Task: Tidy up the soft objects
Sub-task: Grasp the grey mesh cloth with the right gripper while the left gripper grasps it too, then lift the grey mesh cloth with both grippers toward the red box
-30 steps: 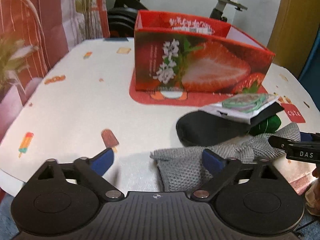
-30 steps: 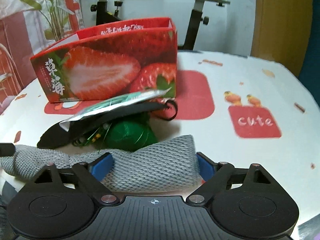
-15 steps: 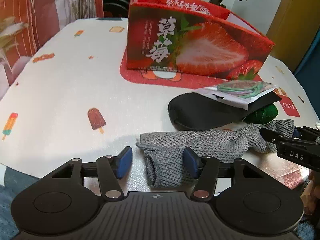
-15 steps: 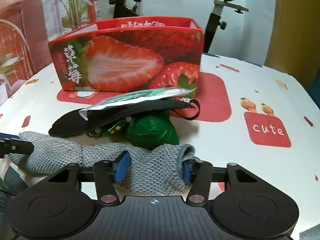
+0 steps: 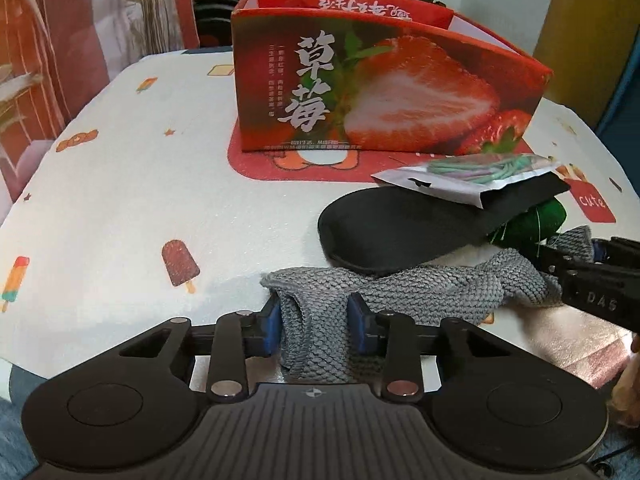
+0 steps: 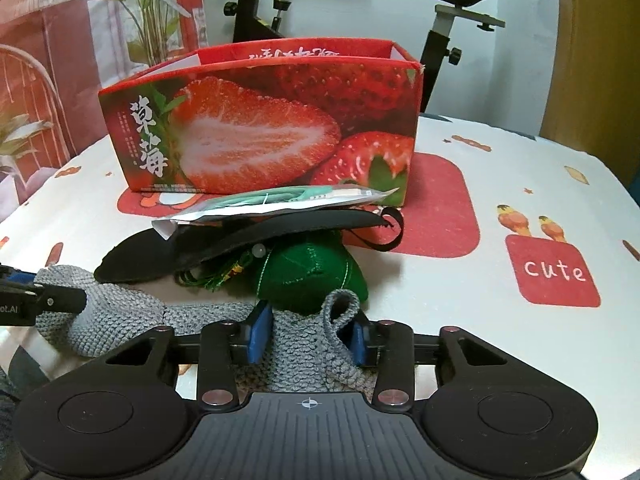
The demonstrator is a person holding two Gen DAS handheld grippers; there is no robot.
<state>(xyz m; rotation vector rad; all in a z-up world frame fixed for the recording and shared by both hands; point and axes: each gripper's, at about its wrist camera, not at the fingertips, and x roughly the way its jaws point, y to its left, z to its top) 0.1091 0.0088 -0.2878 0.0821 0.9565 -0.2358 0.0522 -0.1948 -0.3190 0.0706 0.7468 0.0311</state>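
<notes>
Nothing looks sorted yet. The red cardboard box printed with strawberries (image 5: 384, 92) stands well ahead of both sets of jaws, and whether anything lies inside cannot be told from here. The soft things lie in a loose heap on the white tablecloth with ice-lolly prints (image 5: 120, 200) between the jaws and the box. A flat black fabric eye mask (image 6: 224, 244) rests on a round green knitted pouch (image 6: 308, 276), and a clear plastic packet of green and purple bands (image 5: 472, 172) lies on top of the mask.

The long grey knitted cloth (image 5: 420, 288) is the piece in hand, stretched across the near table edge. The left gripper (image 5: 314, 328) has its blue pads closed to a narrow gap on one bunched end. The right gripper (image 6: 306, 334) is pinched the same way on the other end, where a small knitted loop stands up just beside its right pad. Each gripper shows at the side of the other's view, so they hold the cloth from opposite ends.

Both grippers sit low at the table's near edge, roughly level, fingers pointing forward toward the box. By my reading the cloth is gripped but not lifted, and everything else waits.
</notes>
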